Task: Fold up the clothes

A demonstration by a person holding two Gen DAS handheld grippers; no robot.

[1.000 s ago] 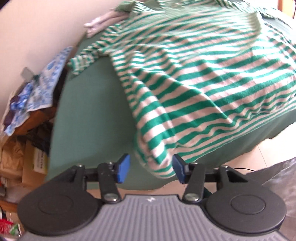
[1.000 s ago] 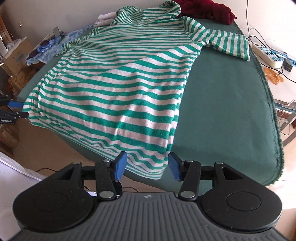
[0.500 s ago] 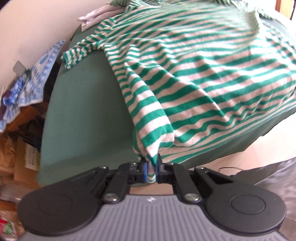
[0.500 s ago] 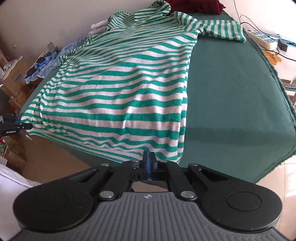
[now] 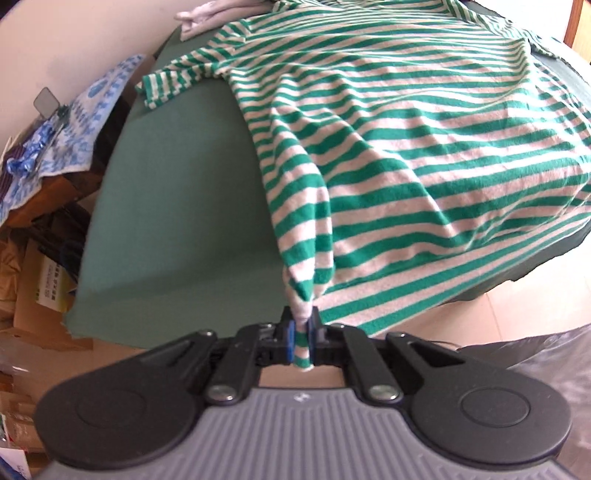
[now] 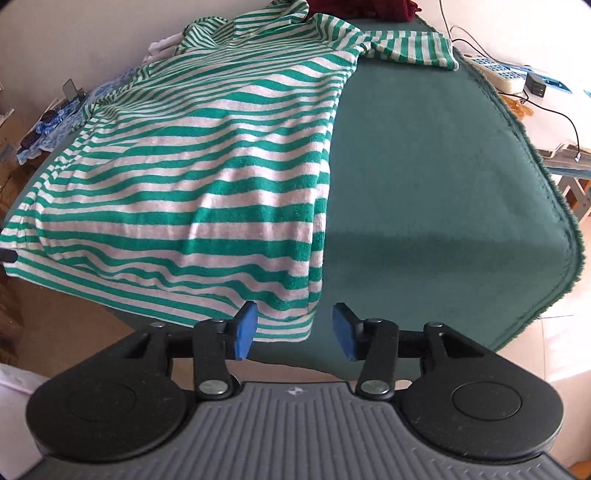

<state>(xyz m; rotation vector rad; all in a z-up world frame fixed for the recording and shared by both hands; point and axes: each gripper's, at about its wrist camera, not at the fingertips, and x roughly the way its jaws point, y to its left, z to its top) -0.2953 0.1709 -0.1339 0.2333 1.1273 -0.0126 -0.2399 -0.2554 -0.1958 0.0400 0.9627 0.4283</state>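
A: What is lying ahead of the two claws?

B: A green-and-white striped knit shirt (image 6: 207, 177) is lying spread, full length and single-layered as far as can be seen, over a table covered in dark green cloth (image 6: 436, 177). Its collar and short sleeves are pointing away from the claws; its hem is hanging over the near table edge, just ahead of both.

A: What are the claws doing?

B: The left gripper (image 5: 301, 341) is clamping one hem corner between its blue pads; the fabric is rising from the pinch in a taut ridge, so that corner is being held off the table. The right gripper (image 6: 293, 332) is standing with its blue pads well apart and nothing between them; the other hem corner is hanging just ahead of and to the left of its gap.

A: How far along is the folding?

B: No crease or doubled layer is showing in either view, so the shirt is lying unfolded now. One corner is being gripped and the other is not, which suits either taking hold for a fold or letting go after laying the shirt out; the pictures are not settling which.

A: And beyond the shirt?

B: A dark red garment (image 6: 362, 9) is lying at the far table edge, and a blue-patterned cloth (image 5: 88, 122) is draping over boxes to the left.
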